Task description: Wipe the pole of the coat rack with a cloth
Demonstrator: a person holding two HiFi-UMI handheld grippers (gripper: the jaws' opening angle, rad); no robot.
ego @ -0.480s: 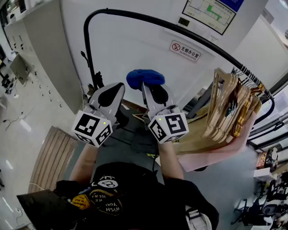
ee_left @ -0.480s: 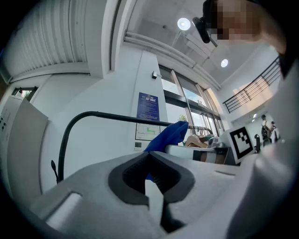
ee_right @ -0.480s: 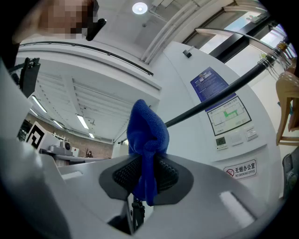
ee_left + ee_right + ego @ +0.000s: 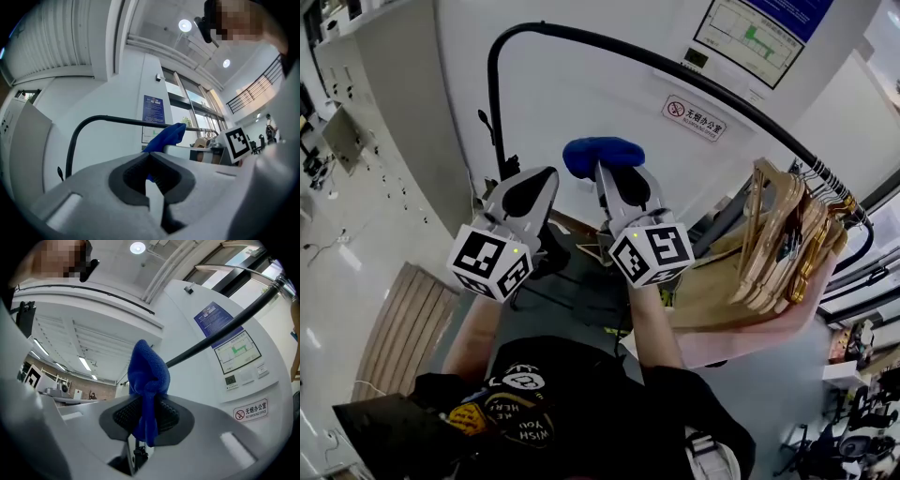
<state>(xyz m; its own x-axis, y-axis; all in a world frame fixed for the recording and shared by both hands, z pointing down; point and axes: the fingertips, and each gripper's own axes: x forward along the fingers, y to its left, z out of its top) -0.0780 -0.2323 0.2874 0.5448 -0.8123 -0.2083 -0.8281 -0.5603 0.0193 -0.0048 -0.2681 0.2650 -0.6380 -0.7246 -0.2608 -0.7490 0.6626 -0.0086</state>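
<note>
A blue cloth (image 4: 602, 155) is bunched at the tip of my right gripper (image 4: 609, 176), which is shut on it; in the right gripper view the blue cloth (image 4: 147, 380) sticks up from between the pads and hangs down in front. The black pole (image 4: 675, 73) of the coat rack arches from the left upright across to the right, above and beyond both grippers. The same black pole (image 4: 220, 331) runs diagonally behind the cloth, apart from it. My left gripper (image 4: 536, 178) sits just left of the right one, shut with nothing in it. The left gripper view shows the pole (image 4: 112, 121) curving ahead.
Several wooden hangers (image 4: 787, 239) with a pink garment (image 4: 750, 328) hang on the rack's right end. A white wall with a no-smoking sign (image 4: 694, 116) and a poster (image 4: 750, 33) stands behind the rack. A wooden slatted board (image 4: 408, 323) lies on the floor at left.
Both grippers and the cloth have shifted slightly up and toward the pole; the view has panned a little. Both grips are unchanged.
</note>
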